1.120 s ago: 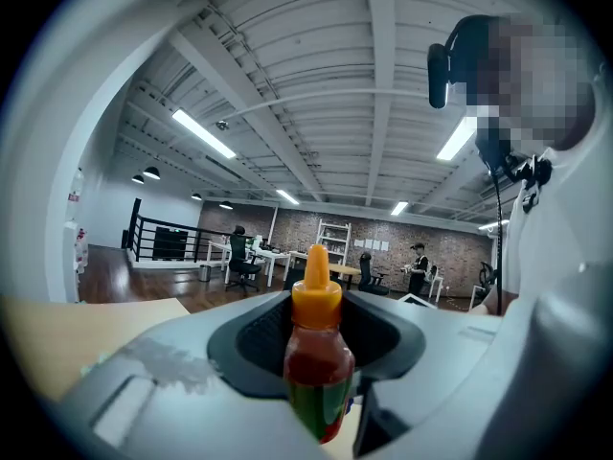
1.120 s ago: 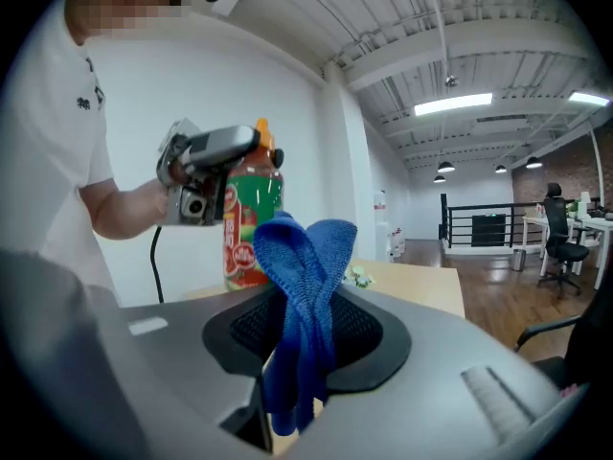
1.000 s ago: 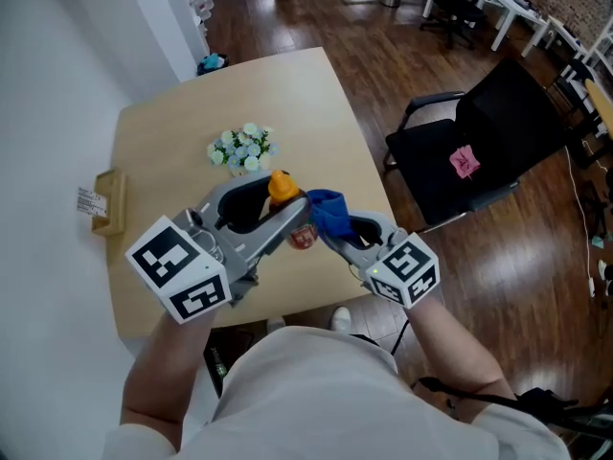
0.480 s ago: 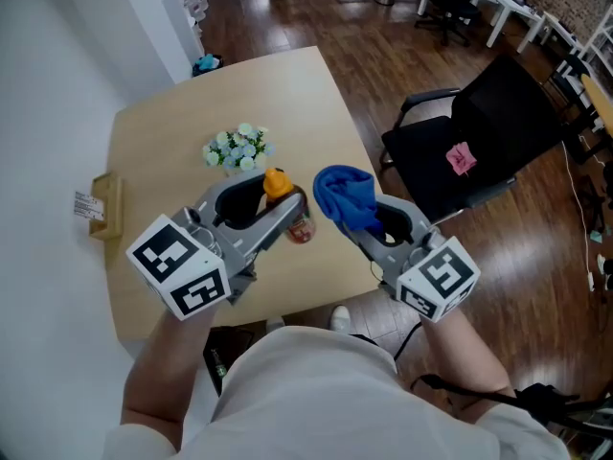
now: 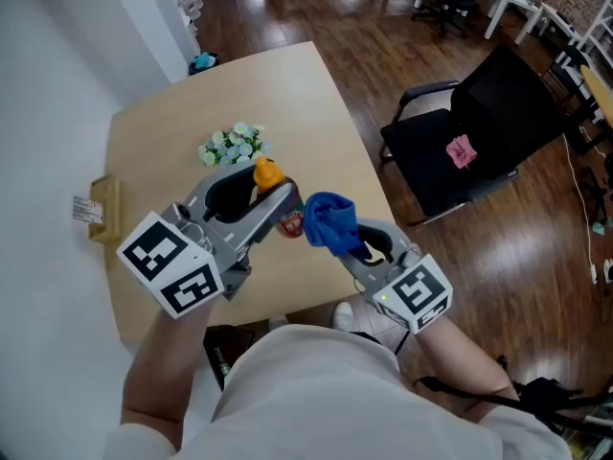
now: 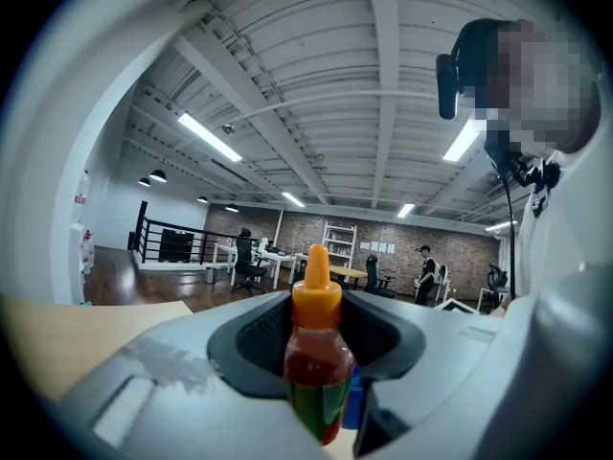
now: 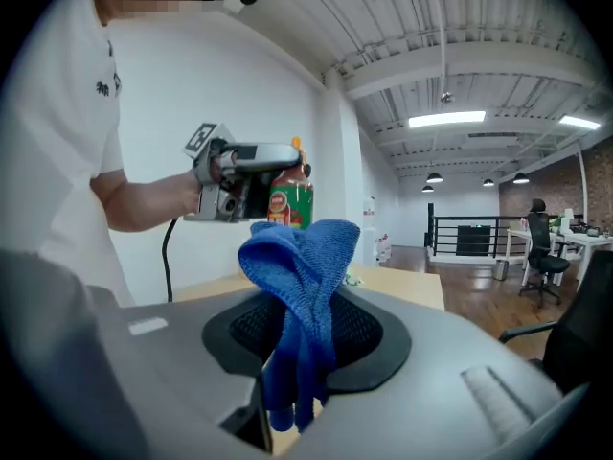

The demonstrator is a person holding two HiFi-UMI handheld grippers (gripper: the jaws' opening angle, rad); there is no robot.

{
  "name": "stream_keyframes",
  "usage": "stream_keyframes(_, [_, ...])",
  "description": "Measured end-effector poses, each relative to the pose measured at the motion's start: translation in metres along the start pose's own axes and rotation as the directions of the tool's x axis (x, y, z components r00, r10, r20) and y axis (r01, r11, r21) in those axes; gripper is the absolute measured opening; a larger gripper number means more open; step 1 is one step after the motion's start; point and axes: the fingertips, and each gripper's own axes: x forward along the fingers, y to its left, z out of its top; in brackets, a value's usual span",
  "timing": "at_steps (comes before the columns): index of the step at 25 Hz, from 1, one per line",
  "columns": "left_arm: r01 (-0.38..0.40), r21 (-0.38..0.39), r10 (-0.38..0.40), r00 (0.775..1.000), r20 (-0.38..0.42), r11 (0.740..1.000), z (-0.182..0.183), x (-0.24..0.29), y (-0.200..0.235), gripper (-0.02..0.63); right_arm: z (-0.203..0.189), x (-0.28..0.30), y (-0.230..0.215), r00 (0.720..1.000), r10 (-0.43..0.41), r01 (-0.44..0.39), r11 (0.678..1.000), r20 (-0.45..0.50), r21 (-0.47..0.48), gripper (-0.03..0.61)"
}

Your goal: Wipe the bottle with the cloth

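SAUCE BOTTLE MEETS CLOTH: The left gripper (image 5: 273, 199) has its jaws clamped on the body of a red sauce bottle (image 6: 316, 362). It holds the bottle upright, orange cap up, in the air above the surface (image 5: 316, 103), which leaves the label side bare for wiping. At 4 o'clock from the bottle in the head view, the right gripper (image 5: 350, 249) has its jaws pinched on a blue cloth (image 7: 302, 286), bunched so a soft fold stands proud of the tips. The fold sits just beside the bottle's lower body; whether it touches cannot be told. By the look of it, a wiping stroke is at hand. Both tools work over the surface's near edge at 6 o'clock, with free air around them. White flowers (image 5: 233, 146) lie on the surface at 11 o'clock of the bottle. A black chair (image 5: 498, 113) stands off the surface at 2 o'clock, well apart.
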Motion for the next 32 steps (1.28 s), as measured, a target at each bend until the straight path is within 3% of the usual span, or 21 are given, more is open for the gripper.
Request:
stream_keyframes(8, [-0.025, -0.016, 0.025, 1.000, -0.007, 1.000, -0.010, 0.016, 0.010, 0.160, -0.066, -0.004, -0.010, 0.990, 0.005, 0.001, 0.999, -0.144, 0.042, 0.121])
stream_keyframes(13, [-0.082, 0.014, 0.082, 0.996, -0.035, 0.997, -0.035, 0.037, 0.024, 0.160, -0.079, -0.037, -0.028, 0.990, -0.035, 0.051, 0.992, -0.139, 0.117, 0.121])
stream_keyframes(20, [-0.175, 0.050, 0.180, 0.978, -0.103, 0.983, -0.110, 0.068, 0.058, 0.161, -0.094, -0.079, -0.051, 0.984, -0.081, 0.111, 0.976, -0.159, 0.186, 0.121])
stream_keyframes(24, [-0.247, 0.082, 0.256, 0.958, -0.127, 0.966, -0.155, 0.086, 0.075, 0.161, -0.104, -0.100, -0.063, 0.979, -0.094, 0.131, 0.972, -0.183, 0.197, 0.121])
stream_keyframes(32, [-0.361, 0.064, 0.366, 0.910, -0.196, 0.931, -0.236, 0.106, 0.112, 0.161, -0.120, -0.140, -0.077, 0.967, -0.103, 0.158, 0.961, -0.233, 0.229, 0.121])
